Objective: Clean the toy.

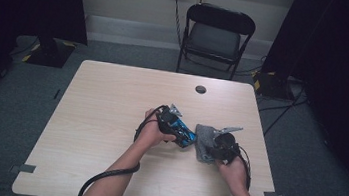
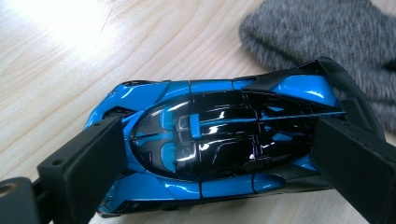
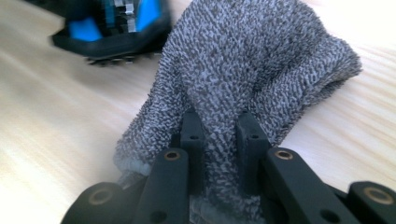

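Observation:
A glossy blue and black toy car lies on the wooden table, and my left gripper is shut on it, one jaw at each end of the body. In the high view the car sits near the table's middle with the left gripper over it. Just right of it lies a grey knitted cloth. My right gripper is shut on a fold of that grey cloth, which bunches up ahead of the jaws. The car's rear end shows blurred at the upper left of the right gripper view.
The light wooden table has a dark round cable hole near its far edge. A black folding chair stands behind the table. Black stands and cables sit on the floor to both sides.

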A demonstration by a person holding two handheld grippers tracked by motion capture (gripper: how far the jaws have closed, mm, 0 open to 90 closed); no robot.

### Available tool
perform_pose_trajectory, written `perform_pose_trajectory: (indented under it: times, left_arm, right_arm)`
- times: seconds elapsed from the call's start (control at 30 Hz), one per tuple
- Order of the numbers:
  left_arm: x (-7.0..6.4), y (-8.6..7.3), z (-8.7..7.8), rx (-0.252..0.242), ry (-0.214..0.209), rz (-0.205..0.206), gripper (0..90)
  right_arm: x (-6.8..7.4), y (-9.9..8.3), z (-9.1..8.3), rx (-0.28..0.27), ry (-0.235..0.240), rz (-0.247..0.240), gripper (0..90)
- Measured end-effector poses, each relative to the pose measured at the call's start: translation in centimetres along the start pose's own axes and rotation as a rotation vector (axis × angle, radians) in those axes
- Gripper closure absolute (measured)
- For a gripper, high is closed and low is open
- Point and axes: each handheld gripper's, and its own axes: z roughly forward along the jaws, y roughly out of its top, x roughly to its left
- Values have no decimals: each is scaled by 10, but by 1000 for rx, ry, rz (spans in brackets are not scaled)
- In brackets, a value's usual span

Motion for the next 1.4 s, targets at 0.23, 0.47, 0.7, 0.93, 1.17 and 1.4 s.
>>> perform_pose_trajectory:
  times: [0.23,0.47,0.7,0.93,1.17,1.4]
  left_arm:
    - [0,0,0,-1,3,0,29]
    - [-1,1,1,4,5,-3,24]
    - [-1,1,1,5,5,-2,23]
    - [-1,1,1,0,5,-8,22]
    - [-1,1,1,7,5,-2,22]
    - [-1,1,1,2,5,-3,23]
  right_arm:
    - [12,-3,-2,20,67,-28,770]
    - [22,-6,-3,14,139,-43,771]
    - [39,-9,-3,7,209,-67,771]
    - [58,-11,-2,12,274,-99,770]
    - [70,-11,-2,18,313,-129,770]
    - [80,-13,-3,23,351,-166,770]
